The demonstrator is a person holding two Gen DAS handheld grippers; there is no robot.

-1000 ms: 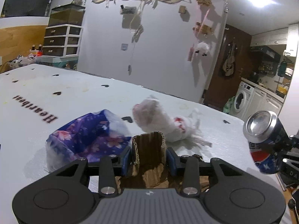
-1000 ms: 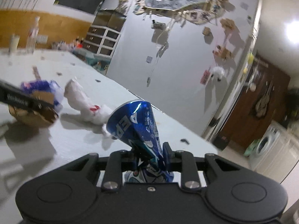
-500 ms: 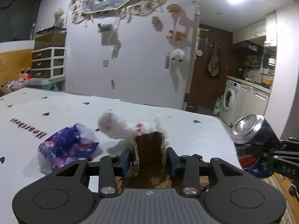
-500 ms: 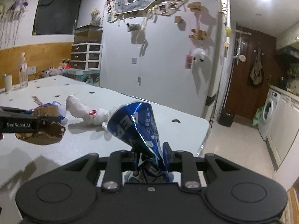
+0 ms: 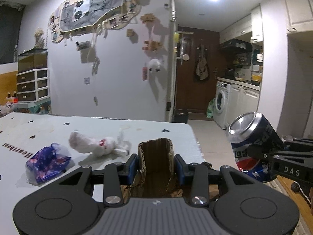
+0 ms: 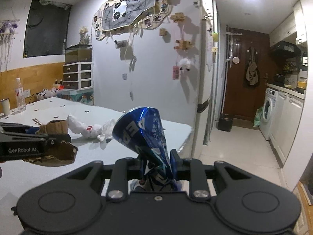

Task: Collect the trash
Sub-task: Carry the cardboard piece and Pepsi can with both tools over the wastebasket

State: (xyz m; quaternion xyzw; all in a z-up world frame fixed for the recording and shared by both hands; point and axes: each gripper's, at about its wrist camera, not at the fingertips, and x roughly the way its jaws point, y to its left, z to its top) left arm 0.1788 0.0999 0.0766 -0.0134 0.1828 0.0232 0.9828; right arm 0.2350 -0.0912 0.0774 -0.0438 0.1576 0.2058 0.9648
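Jaws of the left gripper [image 5: 156, 163] pinch a folded piece of cardboard [image 5: 155, 156] between their blue pads; in the right wrist view its torn brown edge [image 6: 58, 153] hangs out below that gripper [image 6: 42, 138], above the tabletop [image 6: 109, 152]. Jaws of the right gripper [image 6: 157, 161] are clamped hard on a crushed blue can [image 6: 144, 131], squeezed thin at the grip and flaring to its round end away from the camera. From the left wrist the can [image 5: 252, 135] shows at the right, held past the tabletop's edge over the floor, its silver end tilted up.

On the white tabletop [image 5: 97, 125], nearest at the left, lies a purple flowered wrapper [image 5: 48, 161]. Just beyond it a crumpled white tissue [image 5: 95, 144] with a red spot lies on its side, apart from both grippers. Farther off stand a drawer unit [image 5: 32, 84], a decorated wall and a washing machine [image 5: 222, 102].
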